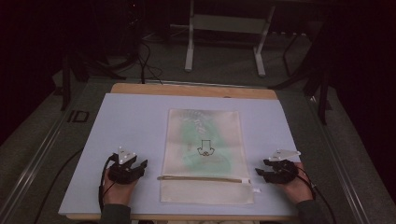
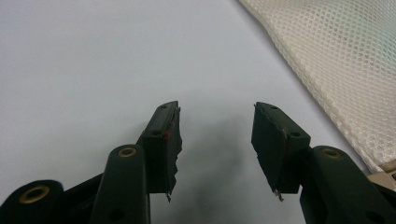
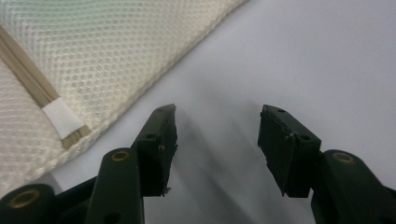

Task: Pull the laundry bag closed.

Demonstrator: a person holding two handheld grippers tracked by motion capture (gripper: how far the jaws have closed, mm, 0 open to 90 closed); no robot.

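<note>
Mesh, cream-coloured, makes up the zipped laundry bag (image 1: 205, 156) lying flat mid-board, reaching the near edge of the pale blue board (image 1: 130, 121), with something green inside. Left gripper (image 1: 140, 167) and right gripper (image 1: 259, 171) rest on either side of it, both spread wide and holding nothing. Thin mesh could slip or bunch if pinched shallowly near the zipper (image 1: 203, 178). Nothing blocks either approach.

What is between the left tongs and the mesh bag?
Nothing but bare mat. In the left gripper view, the open left tongs rest beside the mesh bag without touching it. The high view shows the same gap.
</note>
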